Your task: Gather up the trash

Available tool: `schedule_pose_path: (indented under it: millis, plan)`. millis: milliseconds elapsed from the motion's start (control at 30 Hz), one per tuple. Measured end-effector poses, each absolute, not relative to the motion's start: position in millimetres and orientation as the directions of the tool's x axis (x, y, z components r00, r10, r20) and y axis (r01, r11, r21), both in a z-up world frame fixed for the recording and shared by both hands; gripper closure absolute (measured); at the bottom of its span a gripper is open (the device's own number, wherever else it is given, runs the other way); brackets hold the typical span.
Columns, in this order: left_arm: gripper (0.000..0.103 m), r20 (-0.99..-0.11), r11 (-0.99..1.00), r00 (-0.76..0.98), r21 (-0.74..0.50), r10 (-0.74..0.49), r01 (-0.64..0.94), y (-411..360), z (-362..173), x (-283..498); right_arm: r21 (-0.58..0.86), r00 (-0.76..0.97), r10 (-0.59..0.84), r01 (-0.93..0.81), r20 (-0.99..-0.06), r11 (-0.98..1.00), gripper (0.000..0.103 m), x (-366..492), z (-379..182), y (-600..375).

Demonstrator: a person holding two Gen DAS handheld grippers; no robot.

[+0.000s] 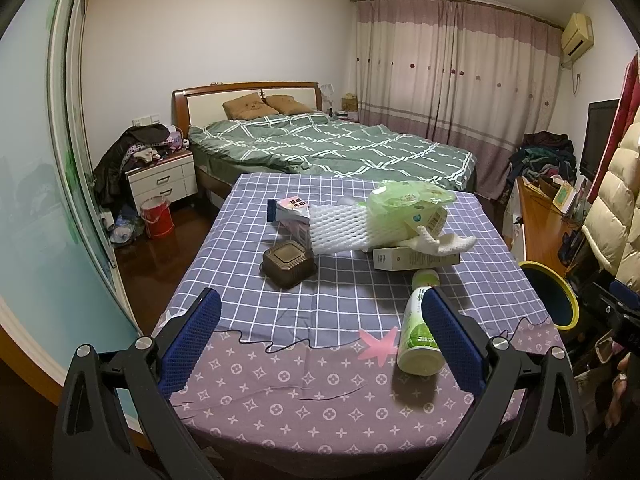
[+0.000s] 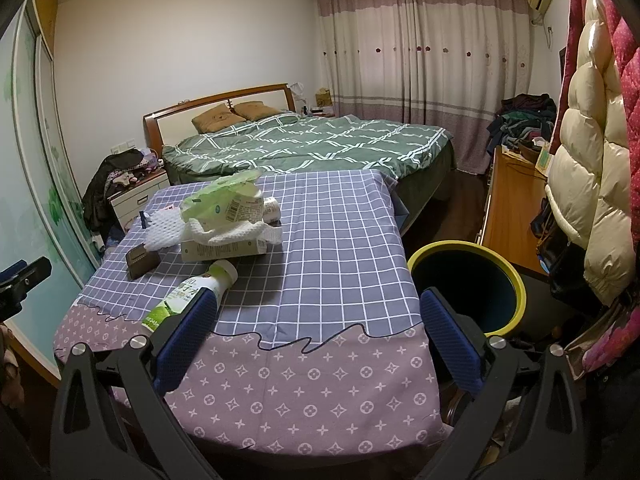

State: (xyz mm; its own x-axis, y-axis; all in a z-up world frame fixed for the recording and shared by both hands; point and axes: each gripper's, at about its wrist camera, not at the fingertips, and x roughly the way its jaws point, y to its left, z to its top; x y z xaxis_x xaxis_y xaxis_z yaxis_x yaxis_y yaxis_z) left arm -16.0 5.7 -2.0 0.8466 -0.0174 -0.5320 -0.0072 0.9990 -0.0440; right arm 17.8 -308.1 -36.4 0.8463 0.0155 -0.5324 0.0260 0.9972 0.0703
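Trash lies on a table under a checked cloth (image 1: 320,312). A green and white bottle (image 1: 416,336) lies on its side near the front, by my left gripper's right finger; in the right wrist view (image 2: 188,292) it lies behind my left finger. Farther back are a white foam net (image 1: 340,228), a green plastic bag (image 1: 404,200), a long white box (image 1: 416,258), a pink carton (image 1: 294,210) and a brown square box (image 1: 288,262). My left gripper (image 1: 320,320) is open and empty above the table's front. My right gripper (image 2: 320,320) is open and empty above the front right corner.
A dark bin with a yellow rim (image 2: 468,284) stands on the floor right of the table, also in the left wrist view (image 1: 552,296). A green bed (image 1: 328,148) lies behind the table. A wooden desk (image 2: 512,216) and hanging coats (image 2: 592,152) are at the right.
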Motion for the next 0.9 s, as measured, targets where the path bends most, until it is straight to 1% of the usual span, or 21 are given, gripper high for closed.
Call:
schedule_pose_path:
  millis: [367, 700, 733, 833, 900]
  plan:
    - [0.004, -0.537, 0.999, 0.843, -0.038, -0.001, -0.023, 7.2, -4.4, -10.4, 0.082, 0.837, 0.033, 0.014, -0.547, 0.997, 0.006, 29.2, -43.2, -308.0]
    - [0.004, -0.536, 0.999, 0.844, -0.043, 0.004, -0.032, 14.6, -10.6, 1.0, 0.130, 0.830, 0.170, -0.118, -0.532, 0.984, 0.006, 80.8, -32.7, -278.4]
    - [0.004, -0.538, 0.999, 0.843, -0.042, 0.005, -0.032, 14.6, -11.8, 1.9, 0.130, 0.829, 0.181, -0.132, -0.529, 0.983, 0.008, 88.0, -30.2, -273.4]
    - [0.004, -0.546, 0.998, 0.838, -0.049, 0.000, -0.033, 16.5, -16.0, 7.7, 0.136, 0.820, 0.215, -0.168, -0.530, 0.976, 0.018, 116.4, -24.8, -257.4]
    - [0.004, -0.551, 0.998, 0.835, -0.050, 0.001, -0.035, 18.2, -19.0, 12.0, 0.144, 0.814, 0.231, -0.181, -0.532, 0.973, 0.021, 136.1, -22.7, -248.1]
